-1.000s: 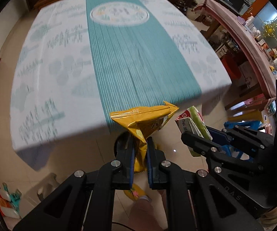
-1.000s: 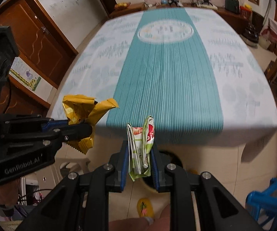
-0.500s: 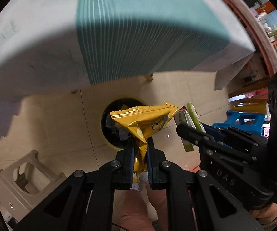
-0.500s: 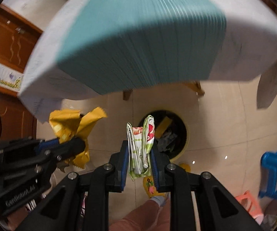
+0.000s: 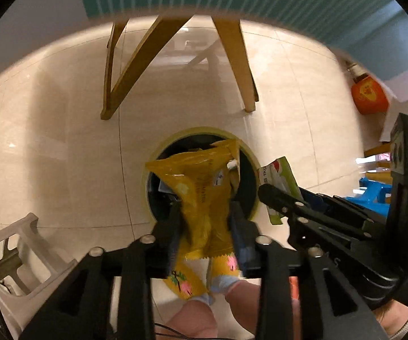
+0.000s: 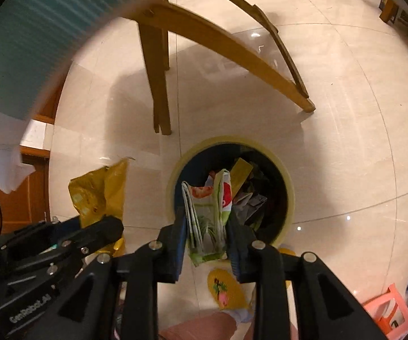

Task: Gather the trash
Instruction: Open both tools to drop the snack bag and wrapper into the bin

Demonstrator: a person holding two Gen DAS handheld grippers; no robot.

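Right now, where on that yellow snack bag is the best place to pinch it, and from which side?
Probably the yellow snack bag's narrow lower end, by the zigzag seam. Come in from that end, one finger on each flat face: the foil looks flattest there, while the wide crumpled top over the trash bin would likely buckle.

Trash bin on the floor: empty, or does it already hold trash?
Already holding trash. In the right wrist view, the round bin has crumpled wrappers and paper inside its dark liner.
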